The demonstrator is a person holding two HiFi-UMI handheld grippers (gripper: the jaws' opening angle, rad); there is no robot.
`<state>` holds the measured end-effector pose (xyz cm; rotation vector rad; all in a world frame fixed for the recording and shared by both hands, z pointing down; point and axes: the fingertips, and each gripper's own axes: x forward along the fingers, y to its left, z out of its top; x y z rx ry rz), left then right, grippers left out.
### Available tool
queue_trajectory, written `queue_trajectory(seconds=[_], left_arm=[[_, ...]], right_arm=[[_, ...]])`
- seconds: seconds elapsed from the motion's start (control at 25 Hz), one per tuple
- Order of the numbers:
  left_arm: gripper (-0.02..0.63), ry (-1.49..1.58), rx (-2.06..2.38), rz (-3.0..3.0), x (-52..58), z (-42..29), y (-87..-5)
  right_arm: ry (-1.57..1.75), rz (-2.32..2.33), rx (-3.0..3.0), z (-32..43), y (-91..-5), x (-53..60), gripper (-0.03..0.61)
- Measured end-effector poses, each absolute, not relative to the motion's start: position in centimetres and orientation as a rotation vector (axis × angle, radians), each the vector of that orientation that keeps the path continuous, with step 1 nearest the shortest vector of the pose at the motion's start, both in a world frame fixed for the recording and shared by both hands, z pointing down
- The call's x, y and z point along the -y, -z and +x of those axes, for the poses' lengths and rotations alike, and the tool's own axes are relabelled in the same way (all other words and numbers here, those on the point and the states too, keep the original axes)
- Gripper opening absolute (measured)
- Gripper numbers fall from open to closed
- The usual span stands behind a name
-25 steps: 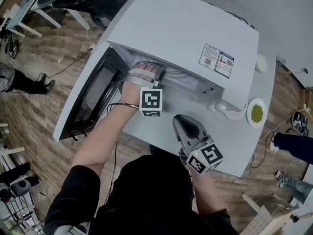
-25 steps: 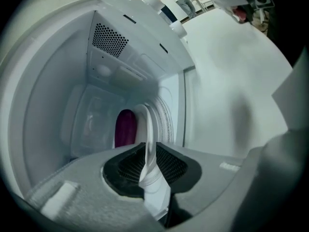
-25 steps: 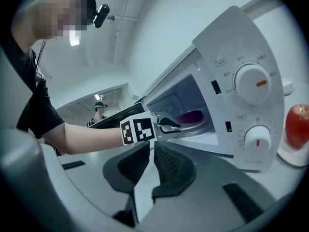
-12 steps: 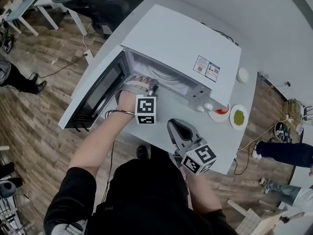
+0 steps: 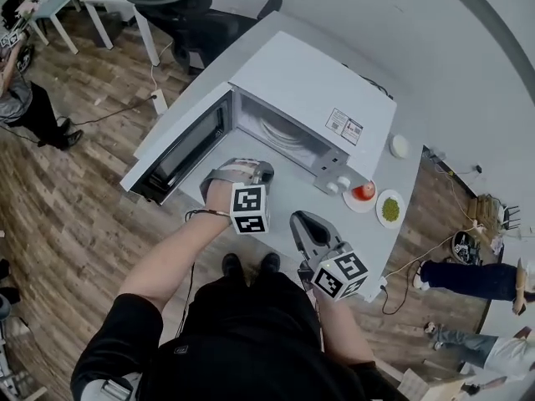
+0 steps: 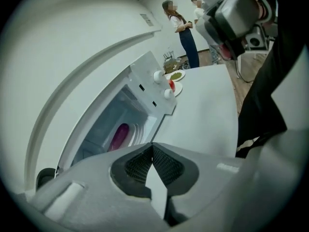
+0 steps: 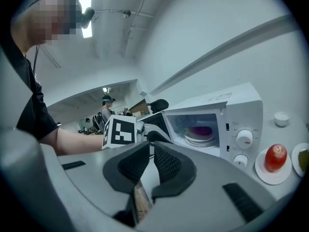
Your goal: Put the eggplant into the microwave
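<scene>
Both left gripper (image 6: 152, 146) and right gripper (image 7: 150, 146) empty, jaws together; eggplant (image 6: 119, 136) inside microwave (image 5: 309, 82).
Risk: careless left swing strikes open door (image 5: 188, 144).

Your left gripper (image 5: 256, 172) was out front on an extended, bare left forearm (image 5: 175, 253), jaws tip to tip and empty. Your right gripper (image 5: 306, 226) sat closer to your body, just right of the left one and pointed roughly the same way, jaws together and empty. Your right arm (image 5: 347, 328) was tucked in, mostly hidden by your torso.
</scene>
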<state>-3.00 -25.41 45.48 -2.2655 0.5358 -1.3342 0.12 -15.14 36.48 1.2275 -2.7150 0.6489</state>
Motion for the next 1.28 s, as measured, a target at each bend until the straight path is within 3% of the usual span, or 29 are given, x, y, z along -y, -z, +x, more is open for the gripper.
queue_trajectory(seconds=[0.4, 0.64, 1.28], left_arm=[[0.009, 1.103, -0.77, -2.814, 15.7, 2.2, -40.4], [0.009, 0.736, -0.985, -3.176, 10.6, 5.7, -35.8], [0.009, 0.426, -0.991, -3.238, -0.1, 9.7, -29.2]], right_arm=[[-0.622, 1.185, 2.796, 4.6, -32.8, 10.8, 0.04], [-0.562, 1.143, 2.849, 9.2, -30.2, 6.7, 0.04], [-0.56, 1.065, 2.906, 13.1, -27.3, -1.4, 0.04]])
